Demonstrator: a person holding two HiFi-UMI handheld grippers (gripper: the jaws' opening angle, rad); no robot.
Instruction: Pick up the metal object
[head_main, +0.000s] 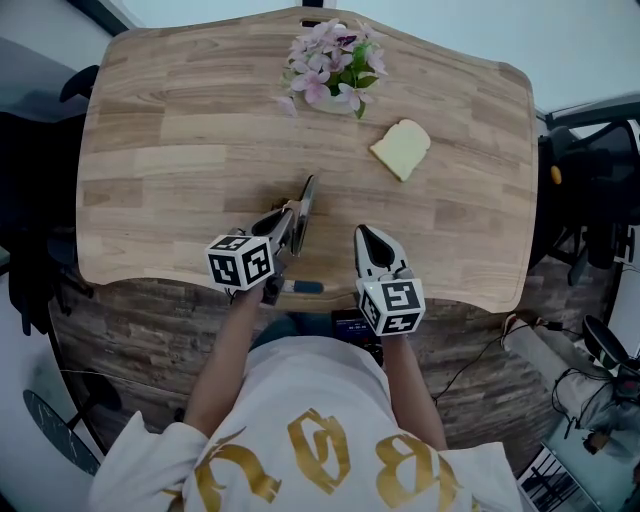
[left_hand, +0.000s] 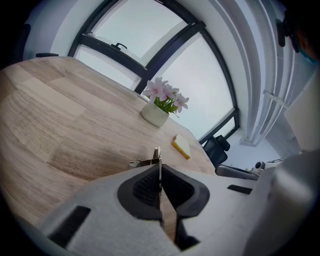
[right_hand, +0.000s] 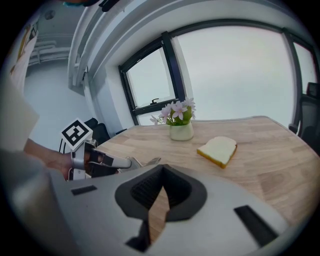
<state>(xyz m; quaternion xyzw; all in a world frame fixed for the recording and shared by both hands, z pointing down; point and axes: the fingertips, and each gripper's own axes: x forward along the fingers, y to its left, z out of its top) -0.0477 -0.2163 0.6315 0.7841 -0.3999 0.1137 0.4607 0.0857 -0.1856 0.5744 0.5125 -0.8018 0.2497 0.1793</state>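
Note:
The metal object (head_main: 305, 205) is a thin, flat silvery piece, seen edge-on over the near middle of the wooden table (head_main: 170, 150). My left gripper (head_main: 290, 226) is shut on it. In the left gripper view the metal object (left_hand: 156, 156) is pinched between the dark pads, its tip poking out past my left gripper (left_hand: 160, 168). Whether it is off the wood I cannot tell. My right gripper (head_main: 366, 236) sits a short way to the right, shut and holding nothing. The right gripper view shows my right gripper (right_hand: 163, 167) with its jaws together, and the metal object (right_hand: 150, 161) to its left.
A white pot of pink flowers (head_main: 330, 65) stands at the table's far edge. A slice of bread (head_main: 401, 149) lies to the right of the middle. Dark office chairs (head_main: 590, 180) and cables flank the table. The person stands at the near edge.

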